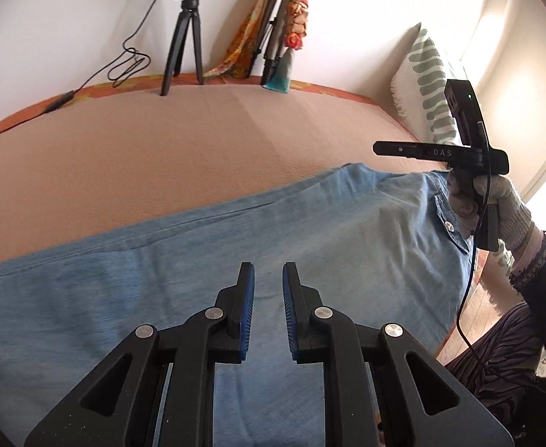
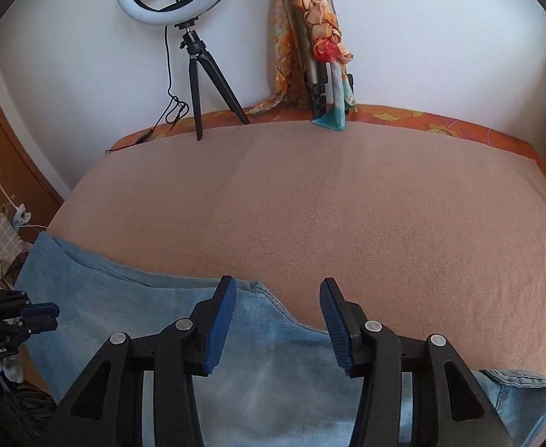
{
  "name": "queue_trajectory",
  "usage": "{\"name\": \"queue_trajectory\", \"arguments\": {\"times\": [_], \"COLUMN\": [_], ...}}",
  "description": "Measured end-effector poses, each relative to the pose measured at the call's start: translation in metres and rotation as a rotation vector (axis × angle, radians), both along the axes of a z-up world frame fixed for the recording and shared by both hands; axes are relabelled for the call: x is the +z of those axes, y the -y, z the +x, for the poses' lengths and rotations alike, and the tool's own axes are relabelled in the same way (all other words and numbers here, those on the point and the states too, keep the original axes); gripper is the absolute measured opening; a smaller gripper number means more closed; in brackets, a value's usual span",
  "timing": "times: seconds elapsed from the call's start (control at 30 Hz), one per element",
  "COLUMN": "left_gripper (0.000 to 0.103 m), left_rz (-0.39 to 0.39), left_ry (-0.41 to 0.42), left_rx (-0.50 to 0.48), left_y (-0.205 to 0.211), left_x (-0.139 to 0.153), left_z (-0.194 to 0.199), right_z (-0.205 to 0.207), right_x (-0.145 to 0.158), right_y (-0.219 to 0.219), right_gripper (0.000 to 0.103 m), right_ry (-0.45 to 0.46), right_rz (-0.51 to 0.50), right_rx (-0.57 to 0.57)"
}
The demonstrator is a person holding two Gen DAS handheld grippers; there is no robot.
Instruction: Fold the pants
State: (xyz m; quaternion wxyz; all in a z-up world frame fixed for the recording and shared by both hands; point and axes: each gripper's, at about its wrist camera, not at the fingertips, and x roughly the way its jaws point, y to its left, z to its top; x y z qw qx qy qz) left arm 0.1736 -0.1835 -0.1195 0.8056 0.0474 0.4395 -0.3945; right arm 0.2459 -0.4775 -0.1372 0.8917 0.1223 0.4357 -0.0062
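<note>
Light blue denim pants [image 1: 235,260] lie flat along the near edge of a bed with a pink cover [image 1: 161,149], waist with its button to the right. My left gripper [image 1: 268,283] hovers over the middle of the pants, its jaws slightly apart and empty. In the right wrist view the pants [image 2: 161,316] lie under my right gripper [image 2: 277,298], which is open and empty above the far edge of the fabric near the waist. The right gripper's body [image 1: 459,152] shows in the left wrist view, held by a gloved hand. The left gripper [image 2: 38,316] shows at the left edge.
A ring light on a black tripod [image 2: 198,74] and a second tripod draped with an orange scarf [image 2: 321,44] stand at the far edge of the bed by the wall. A patterned pillow [image 1: 429,74] leans at the right. Clutter [image 2: 5,238] lies off the bed's left end.
</note>
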Motion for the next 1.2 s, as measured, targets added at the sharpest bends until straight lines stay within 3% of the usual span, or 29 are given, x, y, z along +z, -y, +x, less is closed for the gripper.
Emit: {"name": "queue_trajectory", "arguments": {"times": [0.17, 0.23, 0.4, 0.53, 0.6, 0.83, 0.87, 0.9, 0.97, 1.1, 1.2], "left_gripper": [0.015, 0.015, 0.015, 0.015, 0.015, 0.015, 0.015, 0.015, 0.015, 0.015, 0.018], "left_rz": [-0.005, 0.005, 0.005, 0.008, 0.015, 0.013, 0.003, -0.007, -0.029, -0.073, -0.114], "left_ry": [-0.031, -0.052, -0.074, -0.055, -0.048, -0.045, -0.043, -0.039, -0.022, 0.020, 0.059], "left_rx": [0.165, 0.209, 0.264, 0.283, 0.299, 0.368, 0.379, 0.392, 0.421, 0.461, 0.511], "left_y": [-0.043, -0.053, -0.070, -0.072, -0.075, -0.095, -0.099, -0.104, -0.114, -0.142, -0.177], "left_x": [-0.007, -0.013, -0.017, -0.015, -0.014, -0.013, -0.011, -0.007, 0.002, 0.031, 0.061], "left_z": [0.034, 0.044, 0.052, 0.055, 0.056, 0.064, 0.064, 0.065, 0.066, 0.068, 0.068], "right_z": [0.023, 0.026, 0.020, 0.013, 0.016, 0.031, 0.031, 0.031, 0.027, 0.024, 0.026], "right_x": [-0.027, -0.034, -0.028, -0.007, -0.007, -0.029, -0.028, -0.025, -0.013, 0.011, 0.022], "right_y": [-0.014, -0.021, -0.030, -0.023, -0.015, -0.025, -0.025, -0.026, -0.028, -0.045, -0.067], "right_gripper": [0.049, 0.042, 0.008, 0.004, 0.004, 0.005, 0.012, 0.026, 0.041, 0.041, 0.041], "right_ry": [-0.075, -0.100, -0.059, 0.033, 0.032, -0.062, -0.067, -0.067, -0.026, 0.051, 0.096], "right_rz": [0.003, -0.020, -0.085, -0.098, -0.077, -0.184, -0.195, -0.205, -0.228, -0.208, -0.138], "right_rx": [0.083, 0.105, 0.134, 0.090, 0.065, 0.068, 0.065, 0.056, 0.036, 0.087, 0.175]}}
